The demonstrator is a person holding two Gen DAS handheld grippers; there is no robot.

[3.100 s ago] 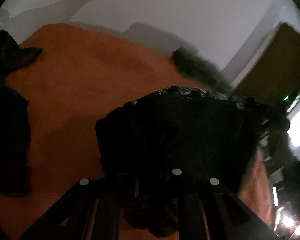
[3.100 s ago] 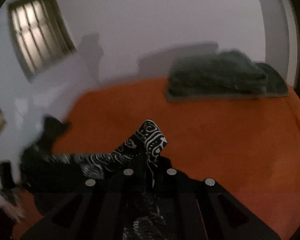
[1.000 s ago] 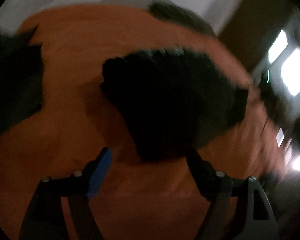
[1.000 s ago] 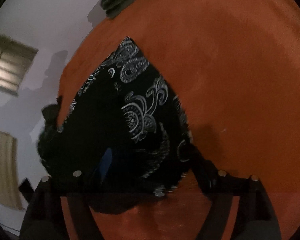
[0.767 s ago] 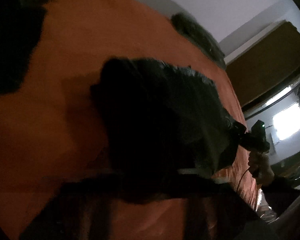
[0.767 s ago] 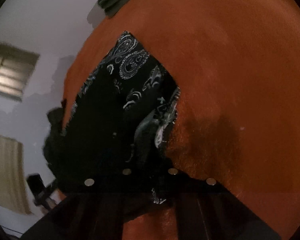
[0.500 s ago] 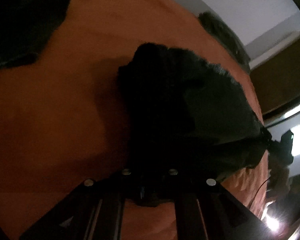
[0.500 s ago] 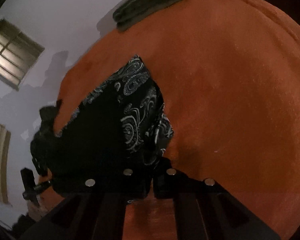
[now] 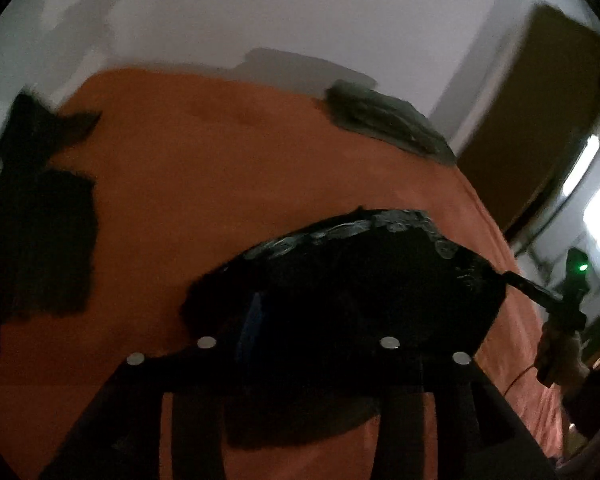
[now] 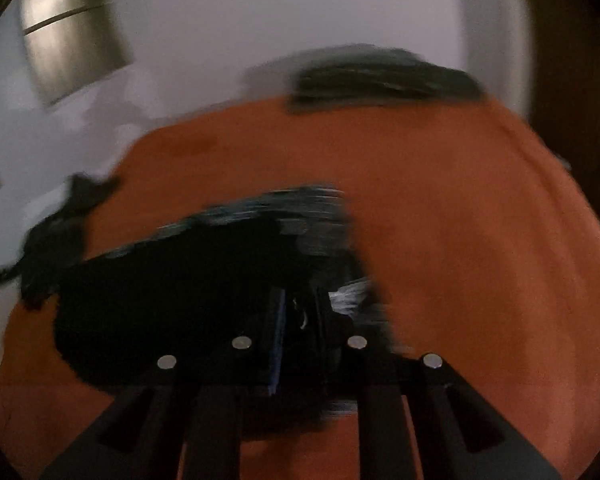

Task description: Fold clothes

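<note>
The black patterned cloth (image 9: 352, 280) sits bunched on the orange bed (image 9: 204, 168), lifted a little between the two claws, with its pale printed edge turned up toward the wall.

The left claw (image 9: 320, 320) is opening. Its blue pad shows at the left and the cloth lies in the gap, but the dim picture does not show whether the pads press on it. In the same view the right claw (image 9: 512, 278) meets the cloth's far corner, with the person's hand (image 9: 556, 354) on its handle.

In its own blurred view the right claw (image 10: 300, 320) is also opening from a narrow gap. A thin fold of cloth (image 10: 220, 276) sits between its fingers, and I cannot tell whether they are pinching it.

My guess is that a fold is being carried over, or has just been let go.

- If both claws loosen while the cloth is off the bed, it will probably drop in a heap and the fold will be lost.
- If one lets go first, the cloth will likely swing and twist toward the other.
- Thin, slippery fabric may slide out of a half-spread claw.

A dark pile (image 9: 32, 236) lies at the left of the bed and a folded stack (image 10: 384, 76) by the wall, both well apart from the cloth.
</note>
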